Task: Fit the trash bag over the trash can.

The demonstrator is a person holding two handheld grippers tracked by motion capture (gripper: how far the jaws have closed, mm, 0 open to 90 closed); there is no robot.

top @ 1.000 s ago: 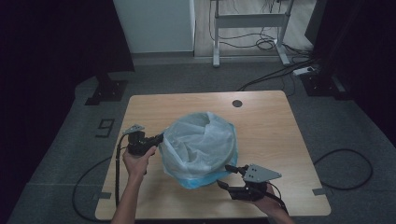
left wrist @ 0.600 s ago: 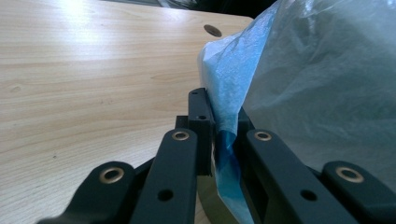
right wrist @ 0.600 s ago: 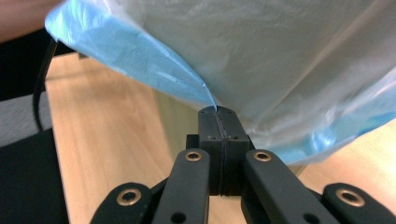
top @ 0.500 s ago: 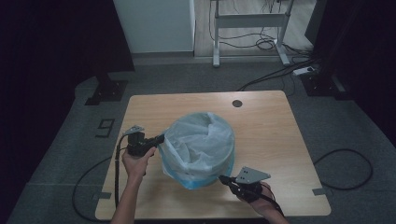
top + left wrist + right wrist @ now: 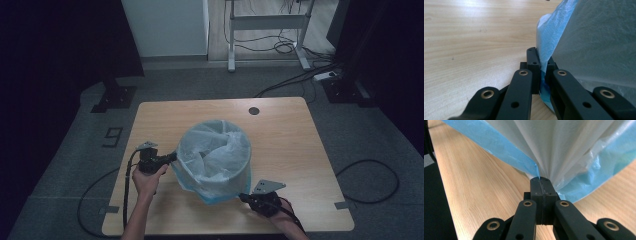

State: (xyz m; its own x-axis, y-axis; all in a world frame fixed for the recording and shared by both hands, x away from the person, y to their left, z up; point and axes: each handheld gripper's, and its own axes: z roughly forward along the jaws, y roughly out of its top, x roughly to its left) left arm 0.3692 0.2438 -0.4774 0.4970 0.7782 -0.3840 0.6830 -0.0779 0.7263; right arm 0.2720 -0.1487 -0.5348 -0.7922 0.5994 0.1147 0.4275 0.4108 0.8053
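at table centre, wooden table [image 5: 290,130] bearing a bin [image 5: 220,170] lined with a blue bag [image 5: 215,150] — bare board all round, dark floor beyond. left gripper [image 5: 172,157] clamped on the bag's hem; right gripper [image 5: 243,197] pinched tight on the bag's lower edge.

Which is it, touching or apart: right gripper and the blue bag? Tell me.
Touching. In the right gripper view, the right gripper's shut fingers pinch the blue bag's edge.

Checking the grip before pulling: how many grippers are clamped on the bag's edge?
2: left gripper on the bag at its left side, right gripper at its near lower edge.
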